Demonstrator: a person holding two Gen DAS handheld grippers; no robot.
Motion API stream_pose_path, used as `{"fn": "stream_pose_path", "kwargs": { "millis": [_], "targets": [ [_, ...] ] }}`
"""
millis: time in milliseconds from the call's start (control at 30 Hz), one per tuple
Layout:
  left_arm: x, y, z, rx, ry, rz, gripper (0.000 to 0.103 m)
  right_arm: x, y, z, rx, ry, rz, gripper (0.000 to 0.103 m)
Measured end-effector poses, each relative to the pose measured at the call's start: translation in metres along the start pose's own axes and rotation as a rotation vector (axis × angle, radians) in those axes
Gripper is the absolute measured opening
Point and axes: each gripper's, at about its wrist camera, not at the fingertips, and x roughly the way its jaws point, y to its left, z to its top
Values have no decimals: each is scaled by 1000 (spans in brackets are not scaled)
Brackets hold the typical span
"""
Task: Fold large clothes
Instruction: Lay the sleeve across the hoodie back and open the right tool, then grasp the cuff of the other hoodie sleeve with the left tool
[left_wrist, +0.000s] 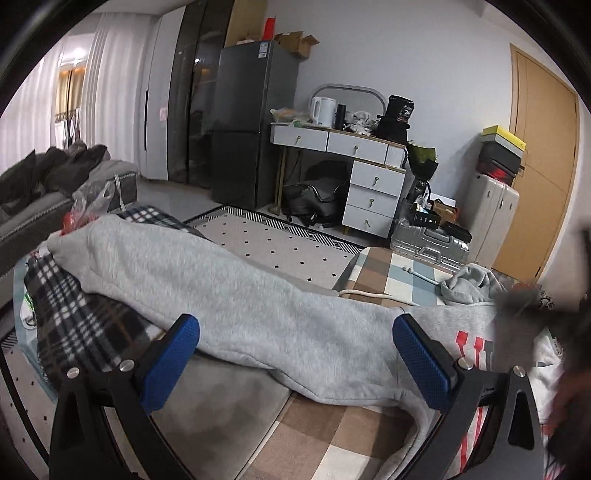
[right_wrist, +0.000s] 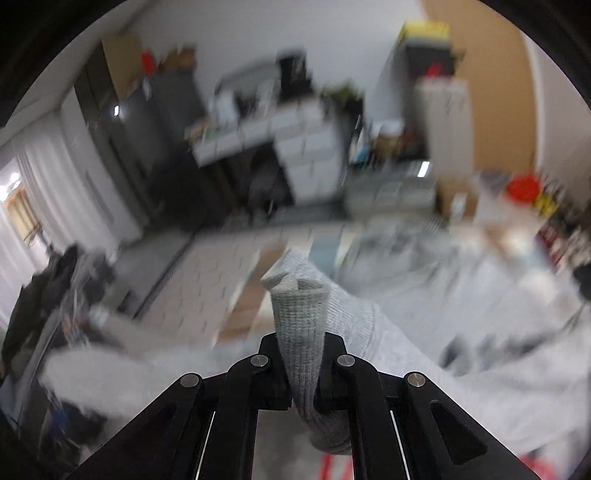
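Right claw (right_wrist: 303, 354) clamped on a ribbed cuff of the light grey fleece sweatshirt (left_wrist: 236, 295); left claw (left_wrist: 295, 354) spread wide above its sleeve.

The sweatshirt lies spread over a brown, cream and blue checked blanket (left_wrist: 332, 435), one long sleeve stretching away across a black-and-white plaid cloth (left_wrist: 74, 317), red lettering showing on its chest. The left claw's blue textured pads (left_wrist: 421, 362) stand well apart on either side of that sleeve and grip nothing. In the blurred right wrist view, the black fingers pinch the ribbed grey cuff (right_wrist: 301, 314), which stands up between them, the rest of the garment trailing off to the right.
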Motion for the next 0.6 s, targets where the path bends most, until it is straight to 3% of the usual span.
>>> {"fn": "stream_pose_path", "kwargs": {
  "millis": [167, 333, 400, 433, 467, 500, 600],
  "targets": [
    [-3, -7, -2, 18, -13, -25, 102, 92, 3, -83, 49, 252, 104, 7],
    [1, 0, 0, 12, 1, -43, 102, 115, -14, -101, 158, 317, 198, 11],
    [1, 3, 1, -2, 10, -48, 102, 116, -21, -98, 201, 344, 265, 23],
    [2, 4, 1, -5, 10, -47, 102, 113, -28, -95, 232, 365, 326, 48],
    [1, 5, 2, -4, 7, -45, 102, 108, -34, -94, 257, 370, 387, 86],
    [0, 5, 2, 1, 4, -44, 102, 96, -41, -93, 276, 347, 446, 99],
    [1, 8, 3, 18, 10, -36, 102, 41, -58, -91, 266, 220, 548, 103]
  ]
}}
